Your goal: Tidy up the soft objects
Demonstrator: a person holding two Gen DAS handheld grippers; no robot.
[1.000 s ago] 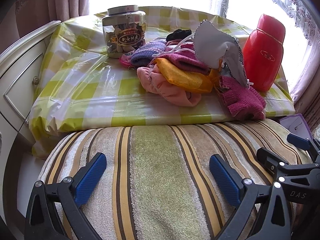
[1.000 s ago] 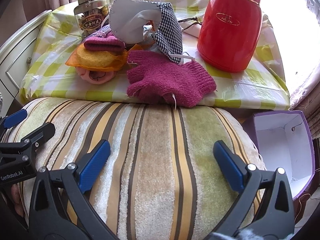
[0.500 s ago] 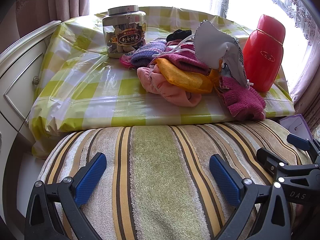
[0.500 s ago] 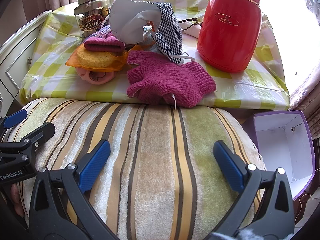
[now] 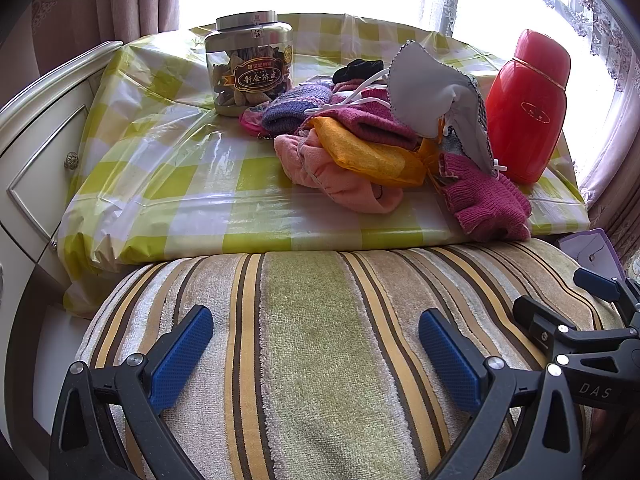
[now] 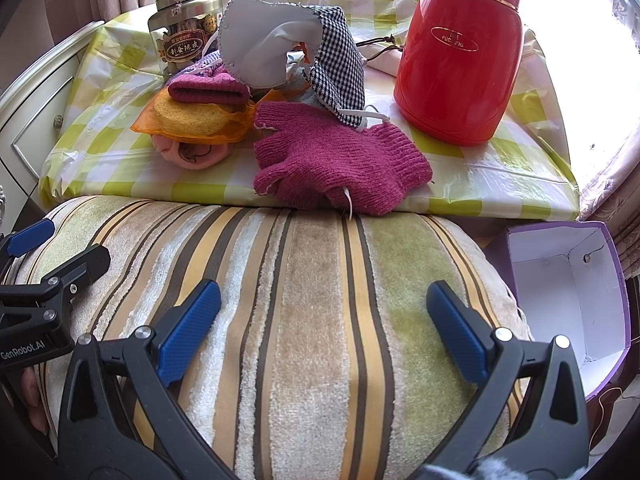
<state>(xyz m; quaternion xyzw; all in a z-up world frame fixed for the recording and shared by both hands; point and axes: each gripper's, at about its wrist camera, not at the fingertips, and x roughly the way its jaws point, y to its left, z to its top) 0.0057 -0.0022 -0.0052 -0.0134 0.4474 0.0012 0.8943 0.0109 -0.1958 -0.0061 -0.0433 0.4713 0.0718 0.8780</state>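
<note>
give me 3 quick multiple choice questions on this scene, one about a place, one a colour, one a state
1. Where is the magenta knit glove?
A. inside the purple box
B. at the table's near edge
C. on the jar lid

2. What colour is the thermos?
A. red
B. blue
C. green

3. How are the right hand-held gripper and left hand-held gripper?
A. both shut on cloth
B. one holds the jar
C. both open, holding nothing

Answers: B, it lies on the checked tablecloth by the striped cushion; A, its body is red; C, blue pads are wide apart over the cushion.
</note>
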